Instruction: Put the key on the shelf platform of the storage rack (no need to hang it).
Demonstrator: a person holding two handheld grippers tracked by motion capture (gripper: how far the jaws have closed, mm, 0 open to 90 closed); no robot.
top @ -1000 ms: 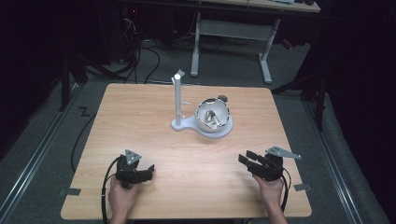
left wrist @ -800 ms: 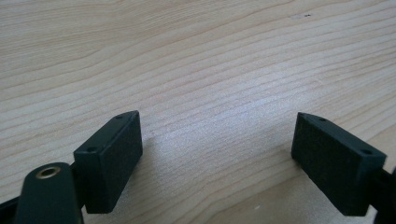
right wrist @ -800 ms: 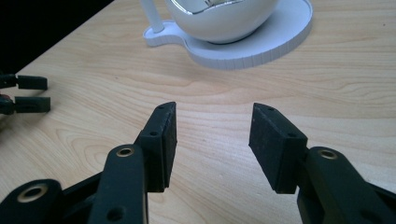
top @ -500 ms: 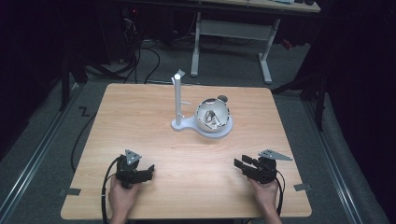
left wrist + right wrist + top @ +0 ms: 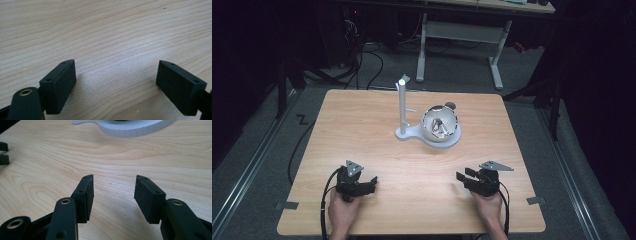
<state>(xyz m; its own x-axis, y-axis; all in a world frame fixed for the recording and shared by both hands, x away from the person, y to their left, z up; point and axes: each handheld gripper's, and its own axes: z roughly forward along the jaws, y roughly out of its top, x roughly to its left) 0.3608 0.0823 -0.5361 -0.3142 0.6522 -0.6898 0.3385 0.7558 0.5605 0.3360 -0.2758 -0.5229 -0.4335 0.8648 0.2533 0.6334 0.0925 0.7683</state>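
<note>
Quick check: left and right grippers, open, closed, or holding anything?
Left gripper: open, jaws wide apart, nothing between them.
Right gripper: open, jaws have just opened a little further, nothing between them.

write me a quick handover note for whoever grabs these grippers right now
Left gripper: open, empty, low over the near left of the table.
Right gripper: open, empty, near right; its jaws have just been opening, with nothing between them.
Things: a shiny metal bowl sits on the round base of a white stand at the table's far middle, well ahead of both grippers. Something lies inside the bowl; too small to tell what.
Done: nothing handled yet.
Left: reach forward to the bowl and stand, probably with the right gripper.
</note>
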